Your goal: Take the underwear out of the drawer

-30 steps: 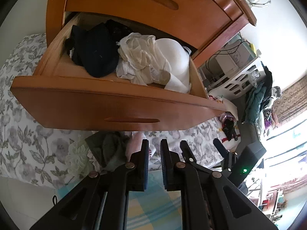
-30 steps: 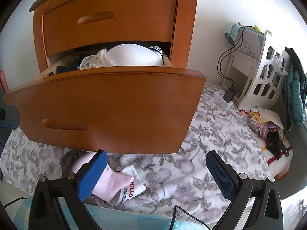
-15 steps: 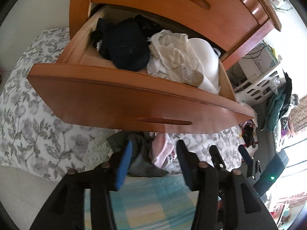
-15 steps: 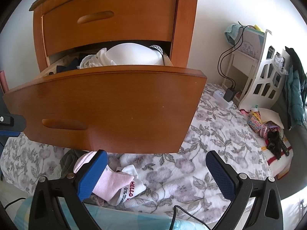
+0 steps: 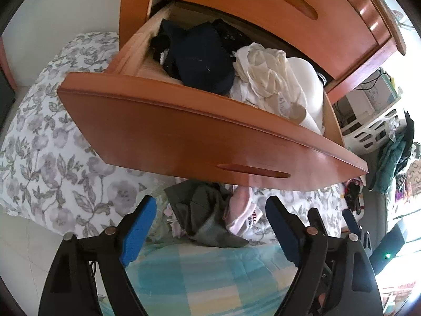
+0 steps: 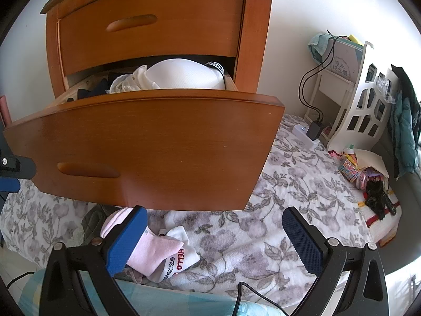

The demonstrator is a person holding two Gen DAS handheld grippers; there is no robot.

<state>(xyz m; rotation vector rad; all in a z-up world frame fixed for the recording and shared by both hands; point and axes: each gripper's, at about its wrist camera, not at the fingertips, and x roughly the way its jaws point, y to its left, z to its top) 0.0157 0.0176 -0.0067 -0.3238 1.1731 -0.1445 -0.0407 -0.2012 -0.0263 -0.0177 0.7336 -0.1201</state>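
- While its jaws were opening, the left gripper [image 5: 208,221] held nothing; grey garment [image 5: 205,218] lay between the pads on the bed [image 5: 52,158].
- Right gripper [image 6: 214,239] stood spread, empty; pink sock [image 6: 155,252] at 9 o'clock of it.
- At 12 o'clock, open drawer [image 5: 184,131] held underwear [image 5: 265,81].
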